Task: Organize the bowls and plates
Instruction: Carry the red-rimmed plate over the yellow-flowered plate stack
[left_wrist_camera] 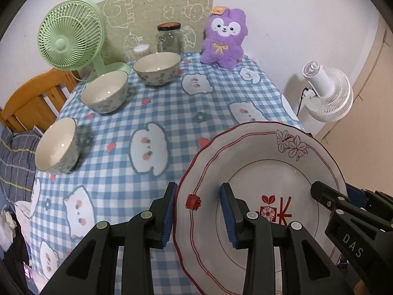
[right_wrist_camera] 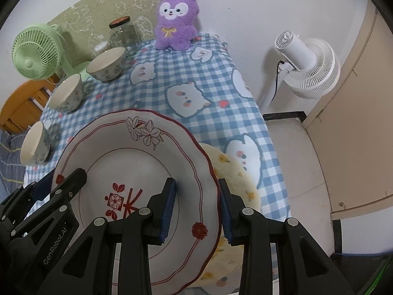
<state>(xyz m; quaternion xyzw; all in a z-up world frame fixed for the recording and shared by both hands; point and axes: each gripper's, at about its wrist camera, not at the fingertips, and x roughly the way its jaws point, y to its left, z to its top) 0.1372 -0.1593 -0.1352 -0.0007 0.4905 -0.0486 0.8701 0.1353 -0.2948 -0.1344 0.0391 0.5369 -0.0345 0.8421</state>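
Two grippers work on one red-rimmed plate, which sits at the near right edge of the checked table. We have our left gripper set wide across the plate's left rim, and our right gripper set wide across its right rim; neither squeezes yet. We think both should close gently and together, then lift level so the plate does not slip. Only the right view shows a yellow-flowered plate under it. Three bowls wait far left, clearest from the left view.
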